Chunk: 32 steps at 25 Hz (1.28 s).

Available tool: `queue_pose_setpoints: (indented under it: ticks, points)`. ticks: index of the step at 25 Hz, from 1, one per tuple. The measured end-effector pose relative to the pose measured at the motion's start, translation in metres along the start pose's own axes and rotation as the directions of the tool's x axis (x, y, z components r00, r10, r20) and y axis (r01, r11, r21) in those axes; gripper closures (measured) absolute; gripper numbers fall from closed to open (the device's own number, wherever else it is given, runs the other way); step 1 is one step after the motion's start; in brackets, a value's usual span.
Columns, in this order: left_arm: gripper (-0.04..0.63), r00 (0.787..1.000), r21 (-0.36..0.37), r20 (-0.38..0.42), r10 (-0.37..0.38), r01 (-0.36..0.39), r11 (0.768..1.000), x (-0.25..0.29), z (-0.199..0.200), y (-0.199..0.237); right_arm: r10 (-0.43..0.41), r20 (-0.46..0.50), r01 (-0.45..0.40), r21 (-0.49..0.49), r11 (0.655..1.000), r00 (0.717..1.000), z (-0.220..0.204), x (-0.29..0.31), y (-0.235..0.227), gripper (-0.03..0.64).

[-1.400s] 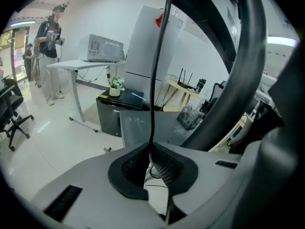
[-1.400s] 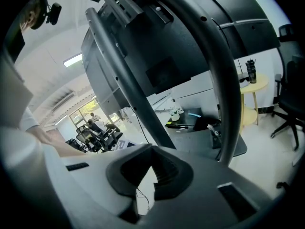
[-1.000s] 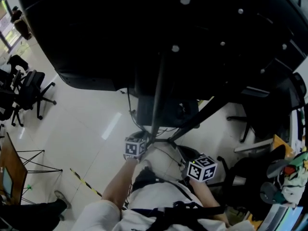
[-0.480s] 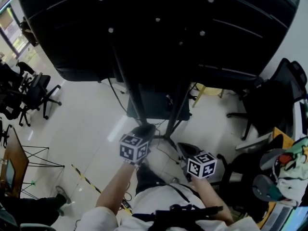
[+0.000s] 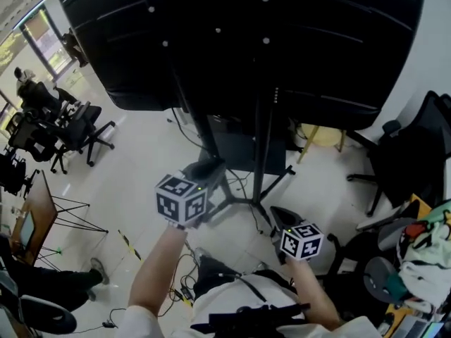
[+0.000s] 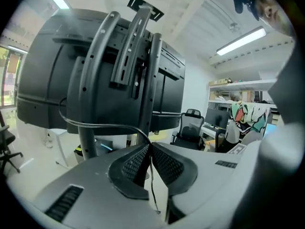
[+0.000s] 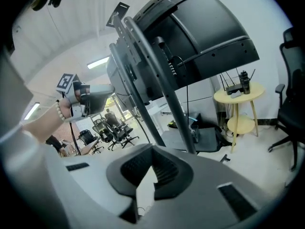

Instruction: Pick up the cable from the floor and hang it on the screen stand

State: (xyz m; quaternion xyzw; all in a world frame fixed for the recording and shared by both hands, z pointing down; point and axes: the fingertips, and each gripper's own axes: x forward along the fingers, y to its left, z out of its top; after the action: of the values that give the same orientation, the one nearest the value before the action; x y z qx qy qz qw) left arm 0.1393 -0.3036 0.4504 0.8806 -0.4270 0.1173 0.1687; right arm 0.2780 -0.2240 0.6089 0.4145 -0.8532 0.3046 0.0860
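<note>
My left gripper [image 6: 150, 147] is shut on a thin black cable [image 6: 102, 126]. The cable arcs away to the left toward the screen stand [image 6: 93, 70], and a short end hangs below the jaws. In the head view the left gripper [image 5: 209, 167] is raised in front of the stand's poles [image 5: 262, 153], under the big black screen [image 5: 246, 41]. My right gripper [image 5: 282, 218] sits lower and to the right, shut with nothing between its pads [image 7: 162, 168]. The right gripper view shows the stand's uprights [image 7: 159, 75] and the left gripper [image 7: 95, 95] at the left.
A black box [image 5: 243, 150] rests on the stand's base. Loose cables [image 5: 184, 287] lie on the floor near my feet. Office chairs [image 5: 77, 129] stand at the left, and another chair [image 5: 416, 153] at the right. A round yellow side table [image 7: 238, 97] is behind the stand.
My left gripper has risen well up from near the floor toward the stand, still pinching the cable. The right gripper has shifted sideways at about the same height, still shut.
</note>
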Motion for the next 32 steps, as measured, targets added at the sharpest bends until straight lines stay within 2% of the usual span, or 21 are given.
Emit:
queue_pose_setpoints:
  ticks: [4, 7, 15, 20, 26, 30, 32]
  points:
    - [0.581, 0.998, 0.012, 0.056, -0.023, 0.023, 1.000, -0.032, 0.041, -0.003, 0.026, 0.019, -0.026, -0.004, 1.000, 0.999, 0.000, 0.002, 0.021, 0.607]
    - [0.581, 0.997, 0.038, 0.062, -0.054, 0.052, 0.998, -0.056, 0.064, -0.002, 0.036, 0.051, -0.036, -0.002, 0.999, 0.998, 0.002, 0.006, 0.038, 0.607]
    - [0.581, 0.974, 0.078, 0.104, -0.199, 0.192, 0.978, -0.113, 0.114, 0.021, -0.014, 0.075, 0.014, -0.005, 1.000, 0.997, -0.004, 0.031, 0.083, 0.607]
    - [0.581, 0.961, 0.143, 0.144, -0.236, 0.216, 0.966, -0.144, 0.159, 0.046, -0.035, 0.087, 0.039, -0.044, 0.998, 0.996, -0.004, 0.061, 0.115, 0.607]
    - [0.580, 0.950, 0.211, 0.148, -0.275, 0.242, 0.947, -0.170, 0.193, 0.064, -0.086, 0.068, 0.091, -0.082, 0.992, 0.994, -0.024, 0.098, 0.149, 0.592]
    - [0.580, 0.940, 0.233, 0.127, -0.317, 0.282, 0.931, -0.187, 0.199, 0.070, -0.168, 0.071, 0.174, -0.090, 0.981, 0.983, -0.037, 0.121, 0.159, 0.587]
    - [0.580, 0.933, 0.237, 0.127, -0.337, 0.302, 0.923, -0.195, 0.203, 0.075, -0.202, 0.064, 0.207, -0.077, 0.975, 0.977, -0.044, 0.133, 0.160, 0.526]
